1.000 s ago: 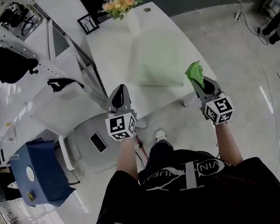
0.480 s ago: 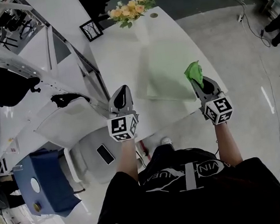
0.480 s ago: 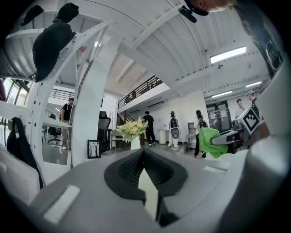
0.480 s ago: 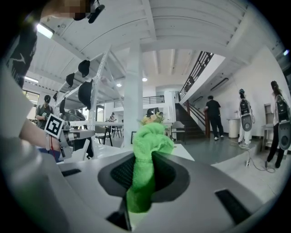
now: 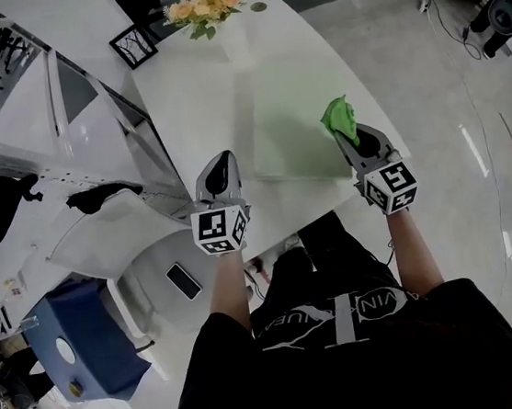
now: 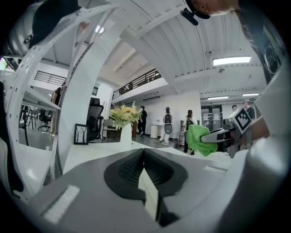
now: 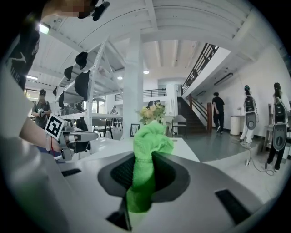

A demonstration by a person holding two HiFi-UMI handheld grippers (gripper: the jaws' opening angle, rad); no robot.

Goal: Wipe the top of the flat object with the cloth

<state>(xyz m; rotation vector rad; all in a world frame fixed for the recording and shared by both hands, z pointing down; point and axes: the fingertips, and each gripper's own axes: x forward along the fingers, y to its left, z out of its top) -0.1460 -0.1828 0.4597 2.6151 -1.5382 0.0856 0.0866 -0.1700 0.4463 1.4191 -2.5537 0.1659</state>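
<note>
A pale green flat pad (image 5: 294, 120) lies on the white table (image 5: 195, 86). My right gripper (image 5: 347, 134) is shut on a bright green cloth (image 5: 339, 117), which bunches out past its jaws above the pad's right near edge. In the right gripper view the cloth (image 7: 148, 154) stands up between the closed jaws. My left gripper (image 5: 218, 169) hangs over the table's near left edge, shut with nothing in it; its jaws meet in the left gripper view (image 6: 144, 170). That view also shows the cloth (image 6: 196, 138) off to the right.
A vase of yellow flowers (image 5: 203, 2) and a small black picture frame (image 5: 134, 45) stand at the table's far end. A white chair (image 5: 165, 256) with a phone (image 5: 183, 281) on its seat is left of my legs. A blue box (image 5: 83, 340) sits lower left.
The view has shifted and the table now lies closer under both grippers. The right gripper with the cloth has moved in over the pad's near right edge. The left gripper stays shut.
</note>
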